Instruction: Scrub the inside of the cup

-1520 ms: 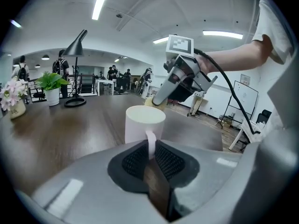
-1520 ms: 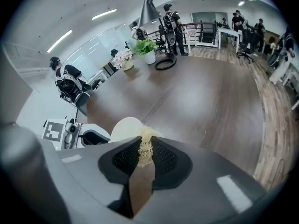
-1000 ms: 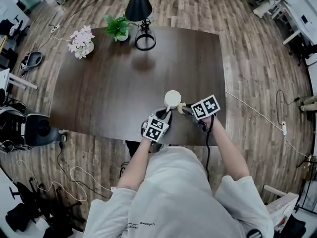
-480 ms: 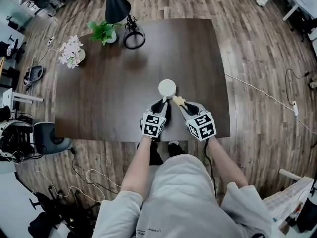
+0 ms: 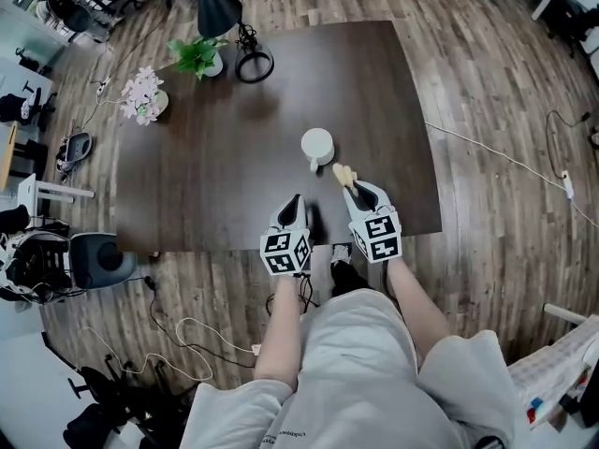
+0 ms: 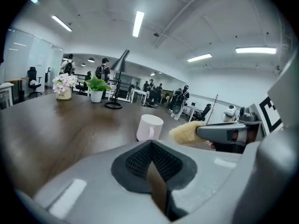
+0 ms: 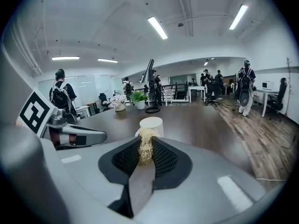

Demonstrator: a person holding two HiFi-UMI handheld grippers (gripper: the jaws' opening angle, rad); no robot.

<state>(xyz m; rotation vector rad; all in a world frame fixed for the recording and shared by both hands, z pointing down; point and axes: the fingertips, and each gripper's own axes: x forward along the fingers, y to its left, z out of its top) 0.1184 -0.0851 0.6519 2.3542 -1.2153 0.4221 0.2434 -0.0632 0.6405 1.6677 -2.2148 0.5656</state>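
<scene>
A white cup [image 5: 316, 146] stands upright on the dark table [image 5: 215, 166], its handle turned toward me; it also shows in the left gripper view [image 6: 149, 127] and the right gripper view [image 7: 151, 125]. My right gripper [image 5: 354, 187] is shut on a tan fibrous scrubber [image 5: 343, 173], whose tuft sticks out between the pads [image 7: 145, 148] and hangs just short of the cup, to its near right. My left gripper [image 5: 296, 200] is shut with nothing in it, a short way back from the cup near the table's front edge. From the left gripper view the scrubber [image 6: 187, 132] hangs beside the cup.
At the far side of the table stand a black desk lamp [image 5: 251, 62], a green potted plant [image 5: 198, 56] and a pot of pale flowers [image 5: 142, 92]. Wooden floor with cables surrounds the table. Several people stand in the office behind.
My left gripper has drawn back from the cup's handle toward the table's front edge. The right gripper with the scrubber has also eased back a little. The cup stays standing.
</scene>
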